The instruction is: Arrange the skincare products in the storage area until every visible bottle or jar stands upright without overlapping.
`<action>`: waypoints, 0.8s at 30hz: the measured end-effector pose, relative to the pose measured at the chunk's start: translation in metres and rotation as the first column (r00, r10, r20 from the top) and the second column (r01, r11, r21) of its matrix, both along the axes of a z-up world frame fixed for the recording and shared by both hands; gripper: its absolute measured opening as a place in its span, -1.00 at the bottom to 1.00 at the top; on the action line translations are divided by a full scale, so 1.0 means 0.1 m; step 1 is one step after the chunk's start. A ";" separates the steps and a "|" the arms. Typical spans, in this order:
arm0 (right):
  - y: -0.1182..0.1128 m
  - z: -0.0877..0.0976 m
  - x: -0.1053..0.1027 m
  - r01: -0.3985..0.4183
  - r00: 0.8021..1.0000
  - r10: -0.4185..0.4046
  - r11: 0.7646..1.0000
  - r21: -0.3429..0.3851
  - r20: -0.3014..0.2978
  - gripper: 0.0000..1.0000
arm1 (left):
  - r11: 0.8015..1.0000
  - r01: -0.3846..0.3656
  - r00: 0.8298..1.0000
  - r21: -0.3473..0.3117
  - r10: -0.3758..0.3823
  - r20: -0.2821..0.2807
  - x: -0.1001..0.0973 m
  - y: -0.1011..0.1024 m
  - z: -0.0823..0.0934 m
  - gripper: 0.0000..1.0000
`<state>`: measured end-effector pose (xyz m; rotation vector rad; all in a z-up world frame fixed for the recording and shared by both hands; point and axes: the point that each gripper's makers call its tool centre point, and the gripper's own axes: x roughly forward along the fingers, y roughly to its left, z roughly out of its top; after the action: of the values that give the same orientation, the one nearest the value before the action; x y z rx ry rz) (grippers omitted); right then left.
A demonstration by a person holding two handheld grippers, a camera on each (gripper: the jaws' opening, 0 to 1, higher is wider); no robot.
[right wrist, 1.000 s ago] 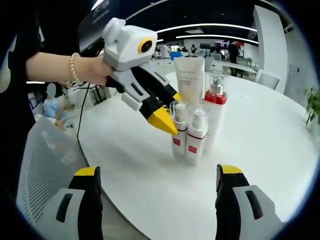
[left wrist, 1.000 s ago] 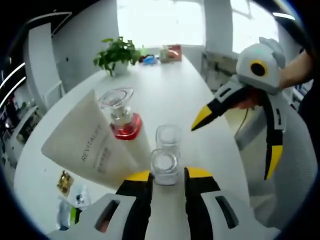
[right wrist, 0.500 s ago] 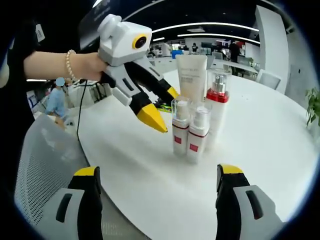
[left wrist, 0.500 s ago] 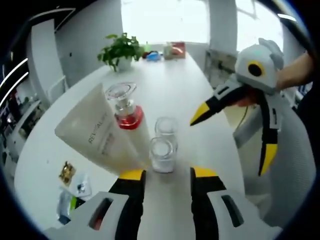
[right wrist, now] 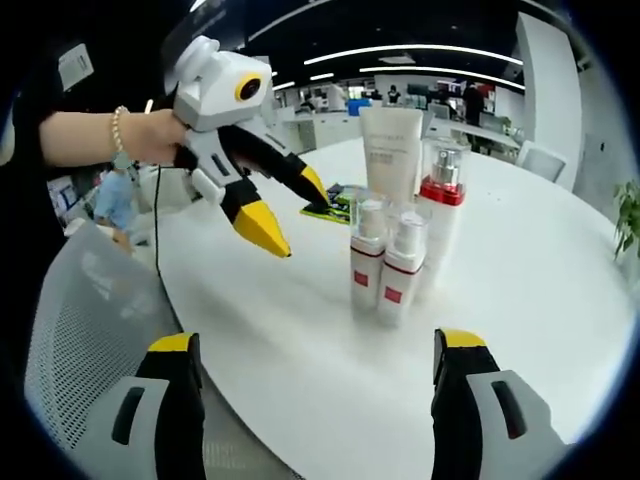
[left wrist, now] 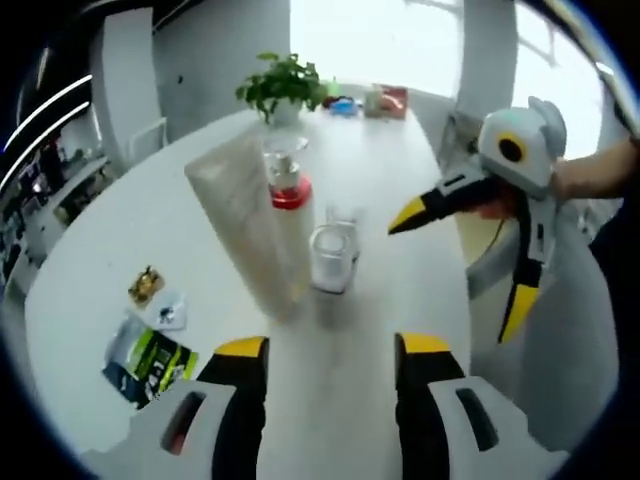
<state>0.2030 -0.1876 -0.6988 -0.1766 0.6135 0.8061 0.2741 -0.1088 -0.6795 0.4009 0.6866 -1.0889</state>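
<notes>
left hand-held gripper [right wrist: 283,218]: jaws spread, nothing between them, hanging in the air off to one side of the bottles. In the left gripper view the yellow tips rise from the bottom with bare counter between them.
right hand-held gripper [right wrist: 318,352]: released too, jaws wide apart and holding nothing, bottles well ahead of the tips. It also comes into the left gripper view [left wrist: 462,245] from the right, held by a hand [left wrist: 590,177].
cream tube [right wrist: 391,153]: tall white one, standing on its cap end at the back of the cluster.
red-collar pump bottle [right wrist: 441,214]: upright, just beside the tube, clear cap on top.
two small bottles [right wrist: 386,268]: white with red labels, upright, side by side at the front of the group, pretty much touching.
where it all is: bunched together near the middle of the white counter [right wrist: 520,290], all upright as far as I can see.
sachets [left wrist: 150,341]: a few flat packets lying on the counter, apart from the bottles.
potted plant [left wrist: 283,86]: far end of the counter.
chair [right wrist: 75,350]: grey mesh one by the counter edge.
</notes>
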 end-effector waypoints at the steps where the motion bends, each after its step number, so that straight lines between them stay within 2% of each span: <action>1: 0.00 0.00 0.00 -0.003 1.000 0.003 1.000 0.000 -0.001 0.91 | 1.000 -0.012 1.000 -0.001 0.012 -0.001 -0.01 0.03 0.00 0.02; 8: 0.04 -0.01 -0.03 -0.023 1.000 0.023 1.000 -0.005 -0.003 0.91 | 0.990 -0.141 0.989 -0.006 0.141 -0.042 -0.06 0.34 -0.05 0.28; 12: 0.05 -0.02 -0.03 -0.030 1.000 0.030 0.999 -0.008 -0.005 0.91 | 0.976 -0.218 0.974 -0.010 0.217 -0.060 -0.11 0.52 -0.08 0.35; 16: 0.06 -0.03 -0.05 -0.040 0.999 0.040 0.999 -0.005 -0.008 0.92 | 0.967 -0.256 0.964 -0.006 0.255 -0.072 -0.22 0.63 -0.08 0.36; 21: 0.11 -0.04 -0.08 -0.068 0.998 0.068 0.998 -0.011 -0.014 0.96 | 0.946 -0.324 0.943 -0.013 0.322 -0.085 -0.32 0.79 -0.09 0.47; 24: 0.12 -0.03 -0.09 -0.071 0.997 0.070 0.997 -0.007 -0.015 0.97 | 0.927 -0.376 0.923 -0.018 0.373 -0.098 -0.38 0.92 -0.12 0.51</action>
<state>0.1936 -0.1753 -0.7019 -0.1998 0.6273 0.8741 0.2363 -0.0165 -0.6911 0.1762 0.7884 -0.7572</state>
